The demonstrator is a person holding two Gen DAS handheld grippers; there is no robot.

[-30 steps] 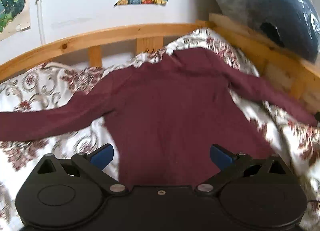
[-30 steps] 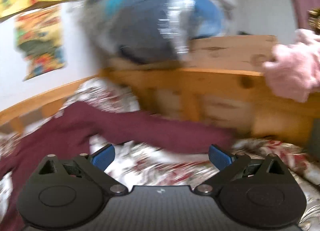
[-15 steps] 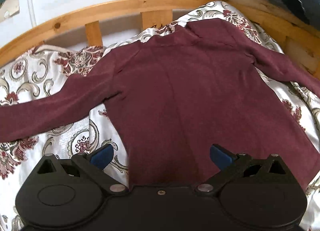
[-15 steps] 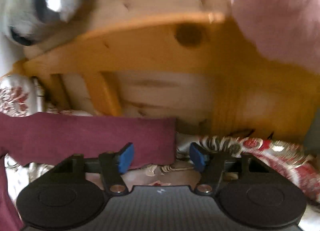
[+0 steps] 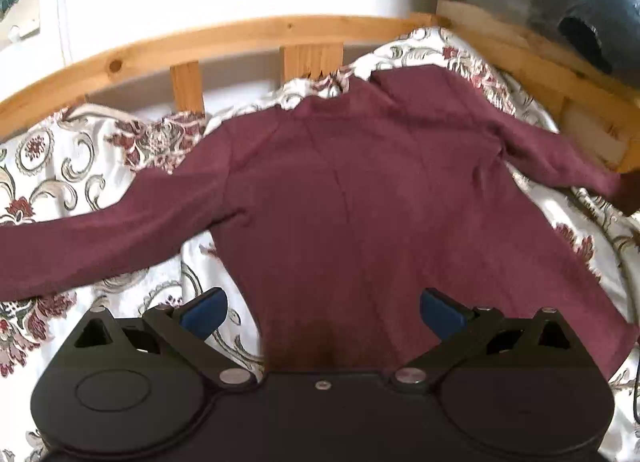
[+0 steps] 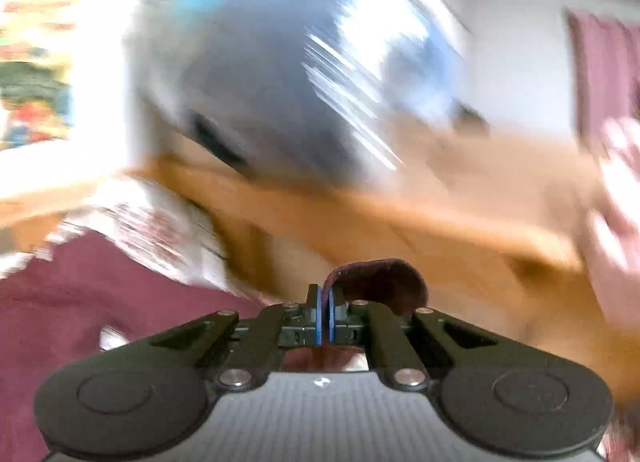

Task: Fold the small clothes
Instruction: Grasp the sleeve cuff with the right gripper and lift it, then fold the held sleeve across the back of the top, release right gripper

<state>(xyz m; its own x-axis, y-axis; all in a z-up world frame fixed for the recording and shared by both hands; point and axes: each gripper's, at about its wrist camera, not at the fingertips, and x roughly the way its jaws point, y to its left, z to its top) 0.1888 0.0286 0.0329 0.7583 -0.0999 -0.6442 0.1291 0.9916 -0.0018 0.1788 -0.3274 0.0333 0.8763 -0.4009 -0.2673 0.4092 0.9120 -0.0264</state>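
The left gripper (image 5: 323, 312) is matte black, with two round discs flanking its flat body, triangular cut-outs in the outer links and silver rivets at the pivots. Its fingers (image 5: 203, 311) end in blue pads. The right gripper (image 6: 324, 316) looks the same, though its body is ribbed grey with a small white mark between the rivets.

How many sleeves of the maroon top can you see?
2. The left sleeve lies spread flat across the patterned bedspread; the right sleeve stretches toward the wooden bed frame, its cuff pinched in the right hand-held gripper.
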